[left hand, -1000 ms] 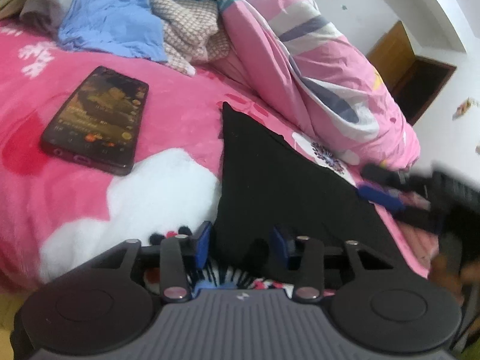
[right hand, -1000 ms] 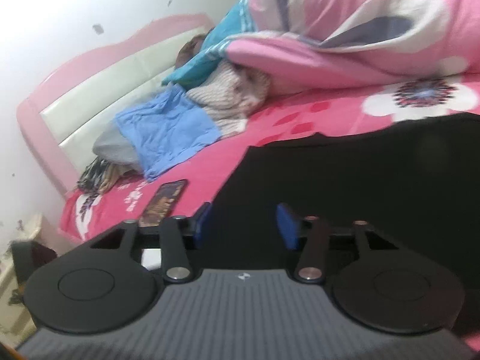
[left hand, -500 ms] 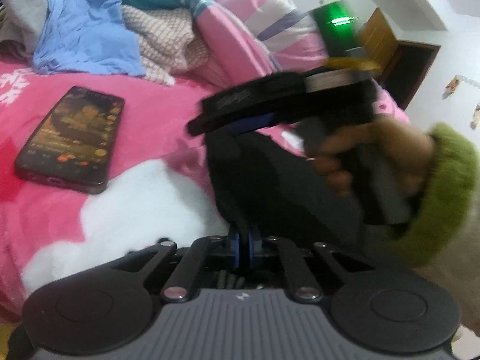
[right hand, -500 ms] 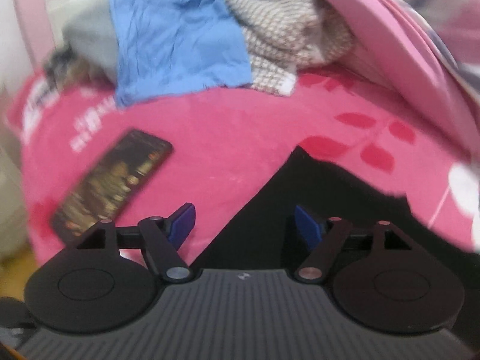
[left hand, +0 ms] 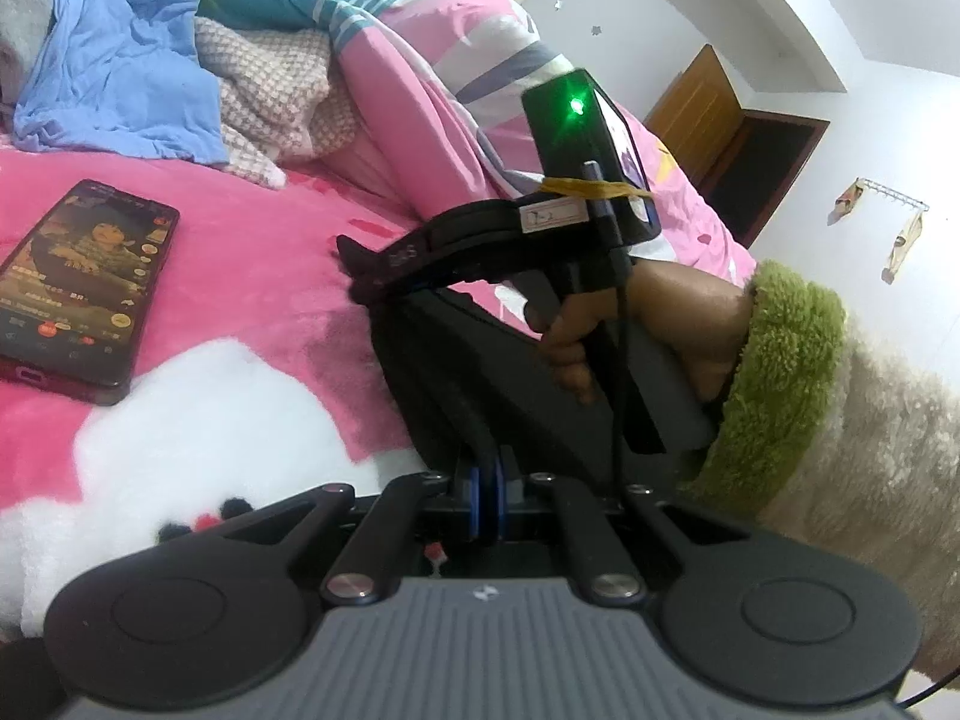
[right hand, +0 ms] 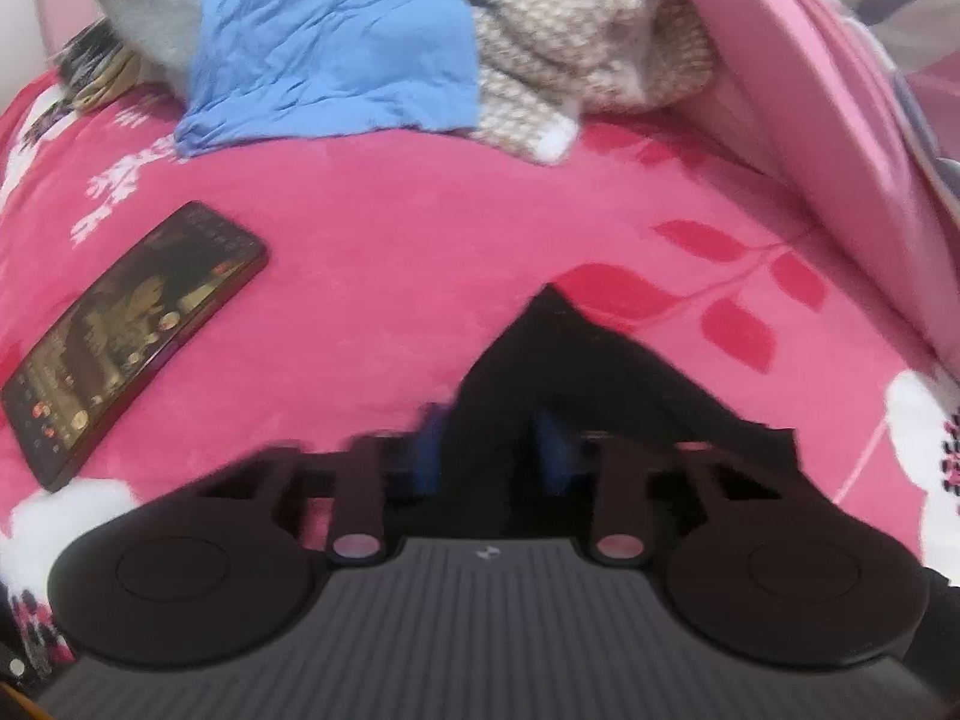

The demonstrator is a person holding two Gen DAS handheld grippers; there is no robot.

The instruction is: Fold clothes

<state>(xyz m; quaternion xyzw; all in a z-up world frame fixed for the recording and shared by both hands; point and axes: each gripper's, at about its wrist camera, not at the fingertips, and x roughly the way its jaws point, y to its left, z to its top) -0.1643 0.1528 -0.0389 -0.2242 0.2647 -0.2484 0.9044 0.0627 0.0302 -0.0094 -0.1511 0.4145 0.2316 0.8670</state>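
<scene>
Black garment is laid on the pink bed cover, with one corner pointing toward the pile of clothes. Its near edge is pinched by the left tool, whose blue pads are pressed together on the cloth. The far corner is met by the right tool, which is held by a hand in a green fluffy cuff. In the right wrist view the pads are blurred with black cloth between them; these jaws have just been closing. A lit phone lies well apart on the left. A blue cloth and a checked knit are heaped behind.
</scene>
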